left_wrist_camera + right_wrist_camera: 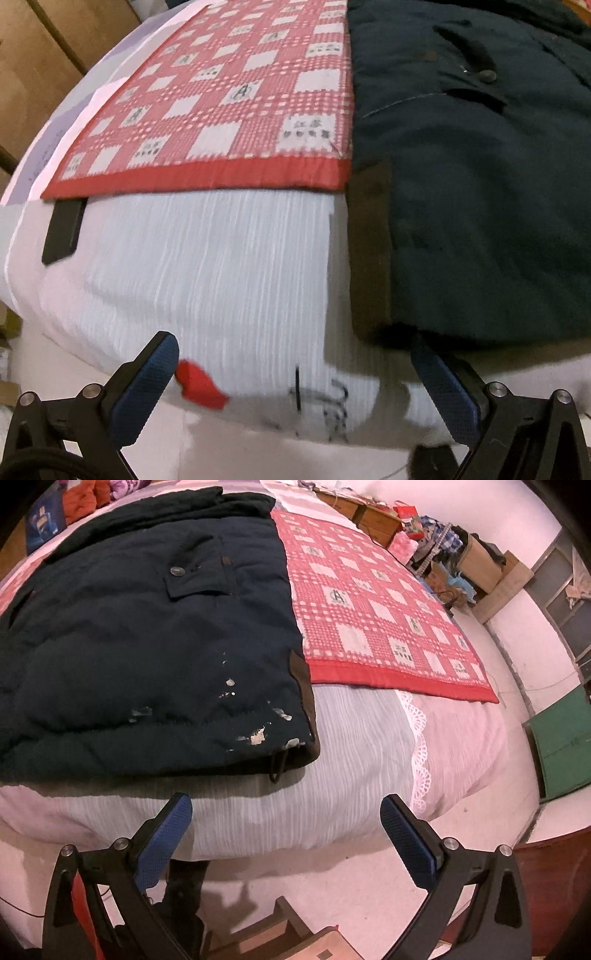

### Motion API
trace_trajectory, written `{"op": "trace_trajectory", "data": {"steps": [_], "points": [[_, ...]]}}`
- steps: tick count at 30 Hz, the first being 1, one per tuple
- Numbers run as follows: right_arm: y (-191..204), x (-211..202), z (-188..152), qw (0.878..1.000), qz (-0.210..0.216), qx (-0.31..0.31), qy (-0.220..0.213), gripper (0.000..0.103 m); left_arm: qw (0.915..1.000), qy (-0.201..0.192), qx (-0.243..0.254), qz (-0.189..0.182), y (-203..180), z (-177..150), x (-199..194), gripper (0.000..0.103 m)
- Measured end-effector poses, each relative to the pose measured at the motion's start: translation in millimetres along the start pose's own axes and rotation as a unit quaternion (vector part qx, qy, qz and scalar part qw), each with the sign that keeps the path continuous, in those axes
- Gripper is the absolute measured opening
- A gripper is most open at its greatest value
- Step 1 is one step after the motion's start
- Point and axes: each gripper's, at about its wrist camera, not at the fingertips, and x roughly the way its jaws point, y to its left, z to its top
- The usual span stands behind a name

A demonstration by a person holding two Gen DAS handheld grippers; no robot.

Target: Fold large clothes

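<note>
Both grippers spread wide, empty: left gripper [295, 384] and right gripper [286, 834] hover just off the dark coat's [147, 635] hem. Coat lies flat on the bed [332, 794]. Pinch hem corners, all layers, lift evenly.

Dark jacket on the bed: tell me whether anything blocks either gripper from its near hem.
Nothing visible does. Only bare white bedspread lies between the open right gripper and the dark jacket. The open left gripper also has a clear path.
</note>
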Motion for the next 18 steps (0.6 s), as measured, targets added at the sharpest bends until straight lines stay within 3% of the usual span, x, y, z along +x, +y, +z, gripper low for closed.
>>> {"op": "trace_trajectory", "data": {"steps": [18], "points": [[4,8,13,1.0,0.001,0.015,-0.004,0.103,0.999,0.045,-0.006,0.004,-10,41,28,0.103]]}}
